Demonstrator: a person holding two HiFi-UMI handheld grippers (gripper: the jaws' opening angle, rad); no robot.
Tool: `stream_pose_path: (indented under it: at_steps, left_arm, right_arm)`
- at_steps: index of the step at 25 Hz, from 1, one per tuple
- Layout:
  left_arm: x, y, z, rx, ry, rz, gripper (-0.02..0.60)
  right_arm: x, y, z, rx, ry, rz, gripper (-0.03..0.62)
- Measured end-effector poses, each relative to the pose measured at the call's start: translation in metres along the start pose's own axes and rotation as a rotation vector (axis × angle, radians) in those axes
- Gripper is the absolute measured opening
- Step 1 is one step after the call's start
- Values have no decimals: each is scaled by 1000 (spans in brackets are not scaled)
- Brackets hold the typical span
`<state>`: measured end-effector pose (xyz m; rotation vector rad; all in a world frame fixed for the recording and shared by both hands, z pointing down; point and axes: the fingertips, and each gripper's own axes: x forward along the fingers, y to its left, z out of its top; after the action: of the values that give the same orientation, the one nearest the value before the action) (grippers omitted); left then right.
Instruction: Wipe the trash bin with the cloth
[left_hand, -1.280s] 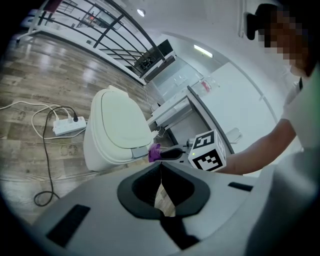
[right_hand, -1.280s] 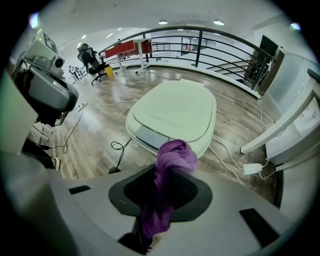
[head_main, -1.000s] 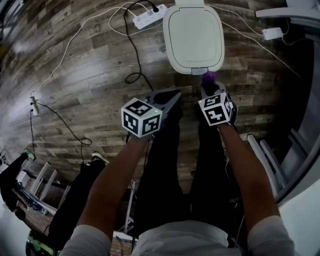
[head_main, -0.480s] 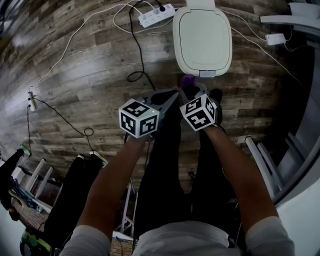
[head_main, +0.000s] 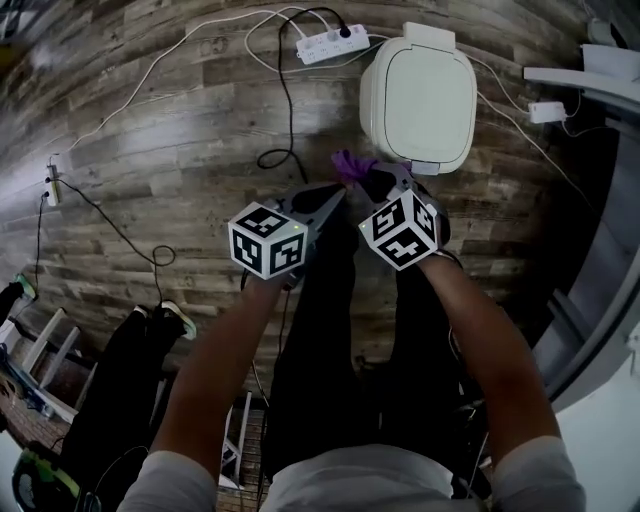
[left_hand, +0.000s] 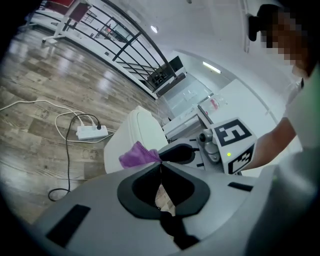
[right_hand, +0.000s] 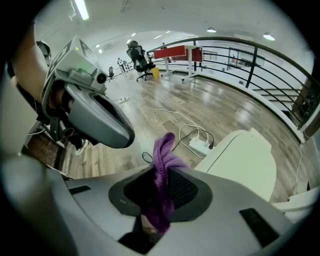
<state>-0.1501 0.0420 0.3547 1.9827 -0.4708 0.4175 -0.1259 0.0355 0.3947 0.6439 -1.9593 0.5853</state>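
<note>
A cream trash bin (head_main: 417, 101) with its lid down stands on the wooden floor ahead of me; it shows too in the left gripper view (left_hand: 135, 135) and the right gripper view (right_hand: 245, 160). My right gripper (head_main: 372, 178) is shut on a purple cloth (head_main: 349, 164), which bunches out between its jaws (right_hand: 164, 165) and hangs in the air just short of the bin's near left corner. My left gripper (head_main: 335, 196) is shut with nothing in it, its tip close beside the cloth (left_hand: 136, 154).
A white power strip (head_main: 328, 44) with black and white cables lies on the floor left of the bin. A white adapter (head_main: 548, 111) sits to the bin's right. White furniture edges (head_main: 590, 80) run along the right side. My legs stand below the grippers.
Both grippers have come nearer the bin, and the right one has swung the cloth leftward toward the left gripper's tip. The bin now sits further right in the head view.
</note>
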Motion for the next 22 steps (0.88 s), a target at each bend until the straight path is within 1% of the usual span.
stream_pose_path:
  at_steps: [4, 8, 11, 16, 22]
  left_arm:
    - [-13, 6, 11, -9, -54, 20, 5]
    - [-21, 18, 27, -23, -122, 58, 5]
    - [-20, 22, 35, -52, -169, 77, 5]
    - [-8, 14, 45, -67, -197, 76, 5]
    - [3, 7, 68, -83, -247, 77, 5]
  right_arm:
    - [-9, -31, 17, -76, 18, -24, 89]
    - [-12, -80, 31, -132, 34, -71, 89]
    - [-14, -117, 45, -210, 53, -99, 89]
    - [-14, -171, 71, -296, 79, -139, 89]
    - [-7, -227, 102, -384, 113, -181, 89]
